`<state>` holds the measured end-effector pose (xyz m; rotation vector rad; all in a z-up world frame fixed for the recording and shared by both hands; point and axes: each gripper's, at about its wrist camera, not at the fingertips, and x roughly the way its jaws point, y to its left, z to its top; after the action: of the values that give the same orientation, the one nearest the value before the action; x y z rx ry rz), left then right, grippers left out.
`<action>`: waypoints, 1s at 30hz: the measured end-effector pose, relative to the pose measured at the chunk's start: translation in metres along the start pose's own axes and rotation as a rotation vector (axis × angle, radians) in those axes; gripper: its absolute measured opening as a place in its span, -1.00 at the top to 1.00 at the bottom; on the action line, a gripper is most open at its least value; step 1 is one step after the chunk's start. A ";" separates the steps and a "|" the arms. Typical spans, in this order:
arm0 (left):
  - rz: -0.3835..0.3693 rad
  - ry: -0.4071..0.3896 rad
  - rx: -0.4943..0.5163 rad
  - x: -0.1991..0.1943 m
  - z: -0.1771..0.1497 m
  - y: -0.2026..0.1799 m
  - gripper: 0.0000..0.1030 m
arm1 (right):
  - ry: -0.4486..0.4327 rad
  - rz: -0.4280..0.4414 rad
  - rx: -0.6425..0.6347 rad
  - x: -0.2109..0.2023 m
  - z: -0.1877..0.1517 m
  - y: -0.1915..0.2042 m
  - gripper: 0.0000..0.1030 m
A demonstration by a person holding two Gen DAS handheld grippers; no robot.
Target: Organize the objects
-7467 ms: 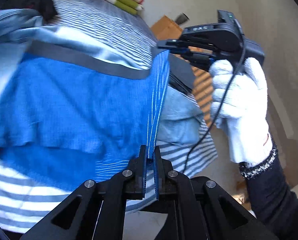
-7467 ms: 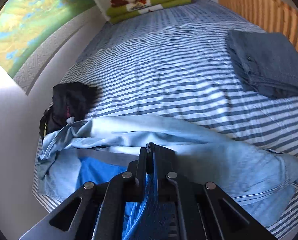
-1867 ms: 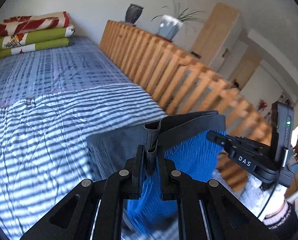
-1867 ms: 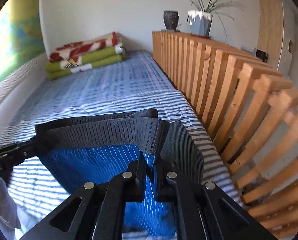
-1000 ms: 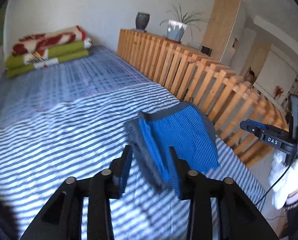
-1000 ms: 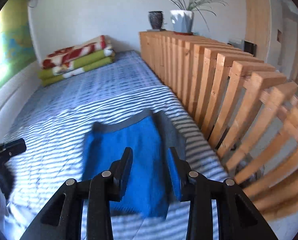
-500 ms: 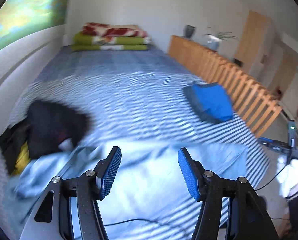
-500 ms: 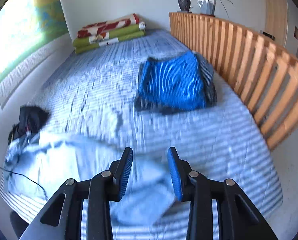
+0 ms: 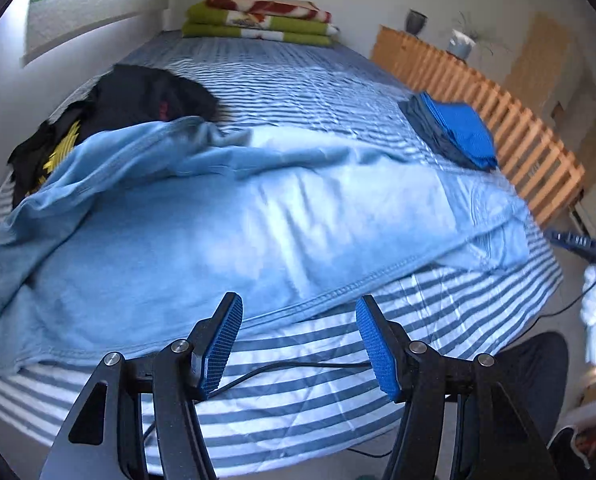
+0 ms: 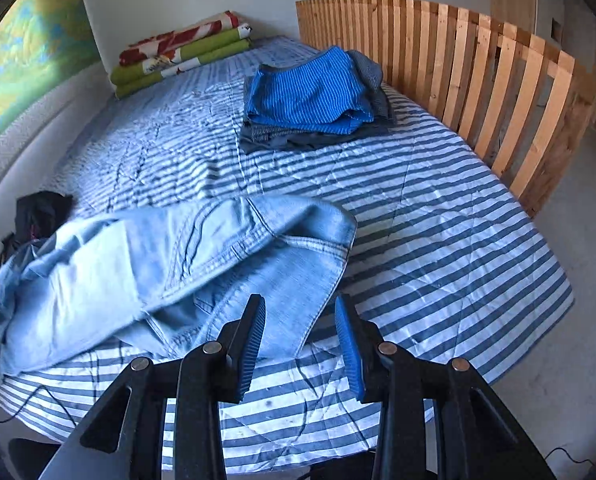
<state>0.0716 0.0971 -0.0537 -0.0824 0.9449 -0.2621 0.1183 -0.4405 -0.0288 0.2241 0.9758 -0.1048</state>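
Both tools have let go of the blue shorts since the earlier frames and now hang over the near edge of the bed (image 10: 438,216); the shorts, once stretched between them, now lie folded on the far side. From the left wrist view, going left to right: a black garment (image 9: 138,96) is crumpled at about 10 o'clock by the wall, and a light blue denim piece (image 9: 226,216) sprawls across the middle of the striped cover. The left tool (image 9: 298,340) stands wide open at 6 o'clock with nothing between its pads, its jaws having just been opening, just short of the denim hem. The blue shorts (image 9: 462,132) rest on a dark folded garment (image 9: 426,120) at 2 o'clock, next to the wooden slat rail (image 9: 498,108). From the right wrist view, the right tool (image 10: 300,344) is partly open and empty, with the denim edge showing between its fingers. Folded blankets (image 10: 178,60) sit at the far end, at 11 o'clock.
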 end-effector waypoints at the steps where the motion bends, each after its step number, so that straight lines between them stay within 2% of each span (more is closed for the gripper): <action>1: -0.007 0.012 0.049 0.010 -0.002 -0.015 -0.35 | 0.015 0.002 0.006 0.004 -0.001 0.000 0.36; 7: -0.044 0.076 0.210 0.059 0.014 -0.088 -0.38 | 0.082 -0.045 0.021 0.024 -0.008 -0.005 0.36; 11: -0.064 0.052 0.240 0.065 0.023 -0.121 -0.38 | 0.074 -0.027 0.018 0.015 -0.018 0.001 0.36; 16: -0.046 0.001 0.198 0.043 0.015 -0.140 -0.38 | 0.034 0.017 -0.004 -0.008 -0.035 0.026 0.34; 20: -0.036 -0.046 0.198 0.019 0.008 -0.151 -0.50 | -0.010 0.057 -0.061 -0.028 -0.045 0.057 0.31; 26: -0.019 -0.077 0.195 -0.009 0.007 -0.159 -0.52 | -0.057 0.094 -0.101 -0.053 -0.052 0.086 0.28; 30: -0.021 -0.136 0.195 -0.039 0.010 -0.168 -0.70 | -0.113 0.063 -0.138 -0.076 -0.064 0.102 0.26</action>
<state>0.0266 -0.0554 0.0142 0.0682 0.7799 -0.3624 0.0431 -0.3275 0.0143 0.1207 0.8591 0.0079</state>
